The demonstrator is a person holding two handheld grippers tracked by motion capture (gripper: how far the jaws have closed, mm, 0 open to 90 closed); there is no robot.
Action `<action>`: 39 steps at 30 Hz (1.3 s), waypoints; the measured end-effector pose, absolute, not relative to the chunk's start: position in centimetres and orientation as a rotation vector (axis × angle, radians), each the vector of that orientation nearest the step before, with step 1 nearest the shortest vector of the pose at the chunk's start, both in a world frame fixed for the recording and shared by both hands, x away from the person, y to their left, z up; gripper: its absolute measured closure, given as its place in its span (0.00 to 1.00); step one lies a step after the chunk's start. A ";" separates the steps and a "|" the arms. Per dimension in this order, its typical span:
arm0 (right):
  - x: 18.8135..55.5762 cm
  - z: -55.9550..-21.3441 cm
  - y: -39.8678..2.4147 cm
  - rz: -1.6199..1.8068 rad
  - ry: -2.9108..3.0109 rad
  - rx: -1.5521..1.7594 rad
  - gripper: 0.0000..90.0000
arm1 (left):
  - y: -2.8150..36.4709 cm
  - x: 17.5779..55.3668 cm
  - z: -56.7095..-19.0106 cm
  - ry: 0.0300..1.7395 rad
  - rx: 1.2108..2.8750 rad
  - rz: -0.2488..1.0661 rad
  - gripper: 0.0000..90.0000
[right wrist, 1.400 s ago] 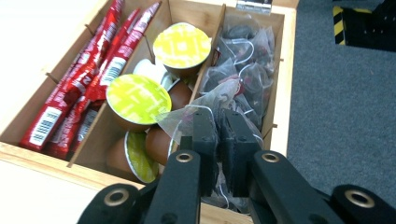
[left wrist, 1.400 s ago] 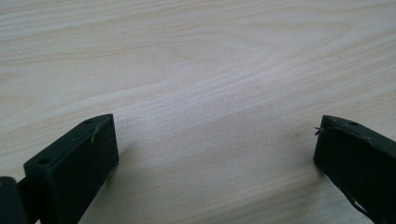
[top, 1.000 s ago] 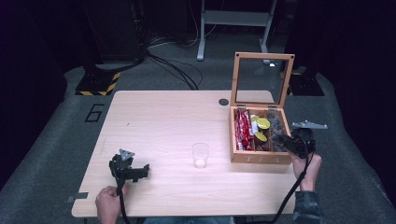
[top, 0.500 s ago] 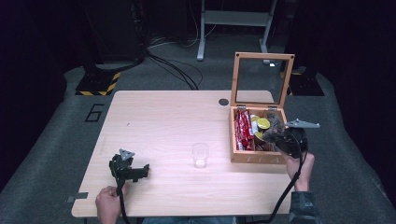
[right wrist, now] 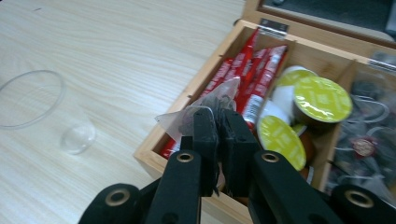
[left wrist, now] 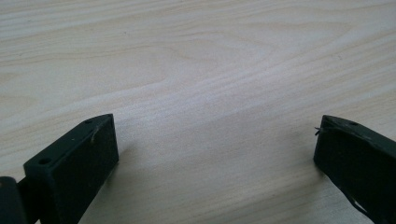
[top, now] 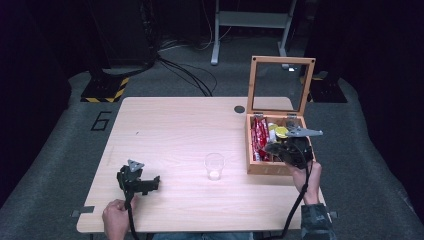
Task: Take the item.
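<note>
Right gripper (right wrist: 217,123) is clenched on a translucent tea bag (right wrist: 196,114) pinched at its tips, just above my wooden box's (right wrist: 154,156) near wall, the plastic cup (right wrist: 42,112) off to its left.

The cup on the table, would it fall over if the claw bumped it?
Probably, yes. The cup looks like thin clear plastic and seems empty, so it is likely very light and would slide or tip at a nudge. Its round rim suggests it could roll once down, and a hard squeeze might crumple it.
</note>
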State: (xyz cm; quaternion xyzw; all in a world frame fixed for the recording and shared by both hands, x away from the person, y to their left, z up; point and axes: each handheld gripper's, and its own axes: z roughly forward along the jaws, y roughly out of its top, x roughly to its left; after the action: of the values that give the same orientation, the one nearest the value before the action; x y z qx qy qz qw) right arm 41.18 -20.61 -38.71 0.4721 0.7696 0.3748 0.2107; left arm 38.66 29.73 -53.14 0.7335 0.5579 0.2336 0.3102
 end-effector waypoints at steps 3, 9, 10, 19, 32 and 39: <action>41.3 -38.8 -19.7 1.039 2.158 1.294 0.95 | 29.7 38.7 -53.1 1.473 1.938 0.616 0.00; 41.1 -38.6 -18.3 1.084 2.182 1.259 0.95 | 29.7 38.7 -53.1 1.473 1.938 0.616 0.00; 41.1 -38.5 -18.1 1.094 2.191 1.254 0.95 | 29.7 38.7 -53.1 1.473 1.938 0.617 0.00; 41.1 -37.7 -16.1 1.124 2.226 1.178 0.95 | 29.7 38.7 -53.1 1.473 1.938 0.616 0.00; 40.9 -36.7 -13.4 1.152 2.267 1.085 0.95 | 29.7 38.7 -53.1 1.472 1.939 0.617 0.00; 41.0 -36.8 -11.8 1.162 2.304 1.045 0.95 | 29.7 38.7 -53.1 1.473 1.938 0.617 0.00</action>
State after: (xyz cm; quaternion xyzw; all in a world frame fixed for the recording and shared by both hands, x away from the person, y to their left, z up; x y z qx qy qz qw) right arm 40.98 -11.76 -36.84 0.3693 0.8143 0.4109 0.1780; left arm 38.67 29.73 -53.14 0.7337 0.5576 0.2335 0.3102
